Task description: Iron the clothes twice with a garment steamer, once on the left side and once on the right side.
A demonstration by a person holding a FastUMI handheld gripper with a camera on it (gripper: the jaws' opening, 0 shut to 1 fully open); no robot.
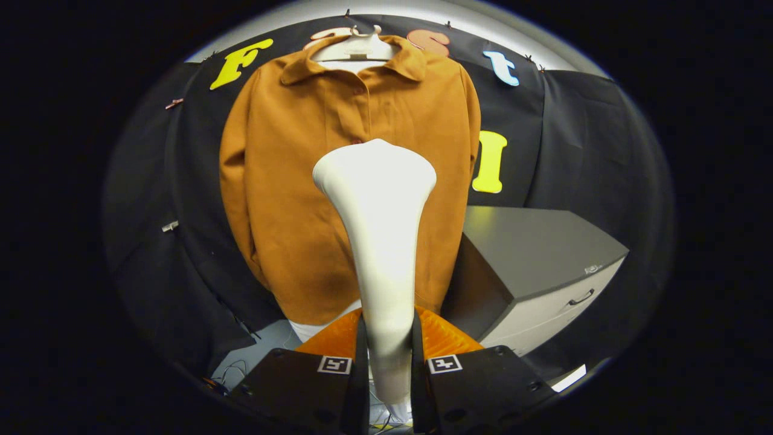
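A brown button-up shirt (290,181) hangs on a pale hanger (353,48) against the booth's black wall. A white garment steamer (380,241) stands upright between my fingers, its handle clamped by both of them. My gripper (388,338) is shut on that handle. The steamer's wide head (374,172) points at the shirt's middle, just below the placket, and hides that part of the fabric. Whether the head touches the cloth cannot be told.
A grey cabinet (543,266) with a drawer handle stands to the right of the shirt, close to its hem. Cables lie on the floor (253,362) below the shirt's left side.
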